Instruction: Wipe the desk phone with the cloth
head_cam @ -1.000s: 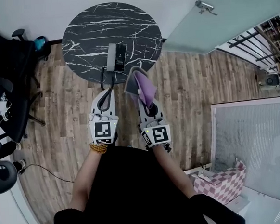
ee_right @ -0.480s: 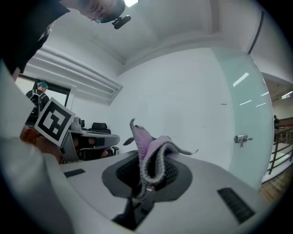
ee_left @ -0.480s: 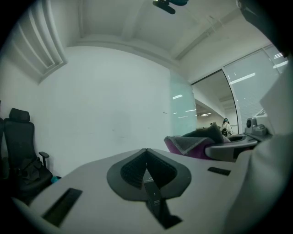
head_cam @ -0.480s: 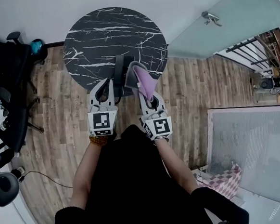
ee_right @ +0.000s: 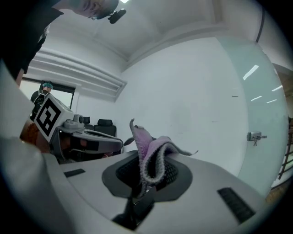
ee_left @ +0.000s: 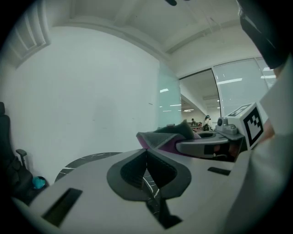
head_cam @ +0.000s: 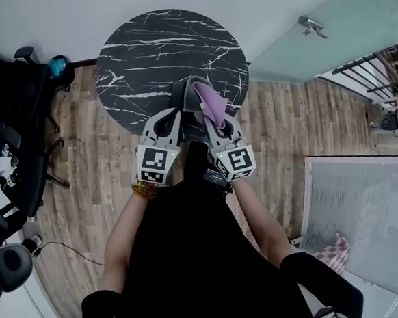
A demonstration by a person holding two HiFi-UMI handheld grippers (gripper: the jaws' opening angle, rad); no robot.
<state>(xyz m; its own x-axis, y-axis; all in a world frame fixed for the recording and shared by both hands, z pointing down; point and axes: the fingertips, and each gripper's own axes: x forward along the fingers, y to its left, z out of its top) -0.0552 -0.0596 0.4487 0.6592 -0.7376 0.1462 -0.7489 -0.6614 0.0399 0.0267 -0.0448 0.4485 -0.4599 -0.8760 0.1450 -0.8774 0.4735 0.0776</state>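
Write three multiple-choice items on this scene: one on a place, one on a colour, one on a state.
1. In the head view, where is the black office chair from the round table?
A) to its left
B) to its right
C) on top of it

2. The cloth is:
A) yellow
B) purple and grey
C) red

3. The left gripper is:
A) wide open
B) shut on the cloth
C) shut, empty

Answers:
1 A, the chair fills the view's left edge.
2 B, a purple face with a grey backing shows.
3 C, its jaws meet with nothing between them.

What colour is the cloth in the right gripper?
The folded fabric cloth is purple and grey; best in head view.
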